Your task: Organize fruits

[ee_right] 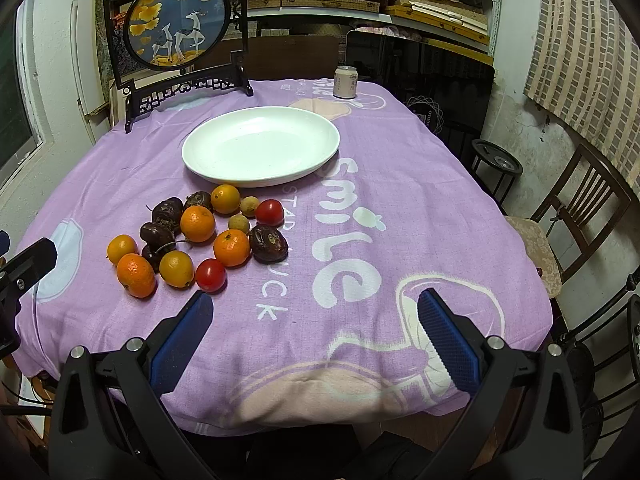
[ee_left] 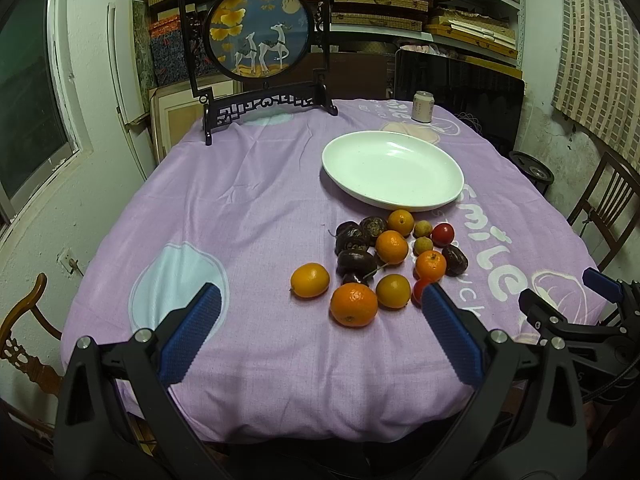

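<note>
At the far left of the worktop stood a dark carved wooden stand holding a round painted deer panel (ee_left: 259,26), on the lilac printed tablecloth (ee_left: 240,208). The left gripper (ee_left: 320,304) hovered over the near edge, its blue-padded jaws spread wide and holding nothing. Just ahead of it lay the loose pile of small fruits: a yellow-orange citrus (ee_left: 310,280) a little apart on the left, a large orange mandarin (ee_left: 353,305) nearest the gripper, dark brown wrinkled fruits (ee_left: 356,262) behind, further oranges, two pale round longans (ee_left: 423,245), and a red tomato (ee_left: 443,235) on the right. Beyond the pile, just beside its far edge, sat the wide white oval plate (ee_left: 400,196), with nothing on it. A small pale drink can (ee_left: 423,106) stood near the far edge behind the plate. The right gripper (ee_right: 316,312) hung over the near right part of the cloth, jaws likewise wide apart and empty, with the fruit pile ahead to its left.
</note>
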Tool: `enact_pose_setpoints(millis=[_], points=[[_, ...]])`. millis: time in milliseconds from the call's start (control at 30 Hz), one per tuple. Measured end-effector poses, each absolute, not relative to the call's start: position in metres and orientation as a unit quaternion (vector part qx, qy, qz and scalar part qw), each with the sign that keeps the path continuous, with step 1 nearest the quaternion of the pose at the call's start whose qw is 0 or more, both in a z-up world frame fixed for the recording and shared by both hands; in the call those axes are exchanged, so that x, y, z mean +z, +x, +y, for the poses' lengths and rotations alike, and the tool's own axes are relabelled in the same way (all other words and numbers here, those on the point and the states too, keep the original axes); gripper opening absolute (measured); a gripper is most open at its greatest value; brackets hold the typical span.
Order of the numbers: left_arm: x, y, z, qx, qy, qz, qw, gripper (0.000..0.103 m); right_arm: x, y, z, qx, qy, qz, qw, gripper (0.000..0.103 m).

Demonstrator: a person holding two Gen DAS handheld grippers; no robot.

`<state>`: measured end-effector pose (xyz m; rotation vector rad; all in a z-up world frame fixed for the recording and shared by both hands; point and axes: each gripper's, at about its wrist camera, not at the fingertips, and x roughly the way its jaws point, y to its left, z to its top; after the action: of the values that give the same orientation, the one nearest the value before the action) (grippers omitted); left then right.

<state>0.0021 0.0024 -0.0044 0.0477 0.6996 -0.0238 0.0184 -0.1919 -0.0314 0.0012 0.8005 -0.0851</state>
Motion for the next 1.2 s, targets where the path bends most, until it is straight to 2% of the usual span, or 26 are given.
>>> enact_pose_setpoints(millis=[1200], points=[[-0.016, 0.004, 0.003, -0.007, 0.027, 0.352, 0.936, 0.101, -0.03, 0.02, -0.184, 0.002, -0.004, 0.386, 0.923, 0.102]])
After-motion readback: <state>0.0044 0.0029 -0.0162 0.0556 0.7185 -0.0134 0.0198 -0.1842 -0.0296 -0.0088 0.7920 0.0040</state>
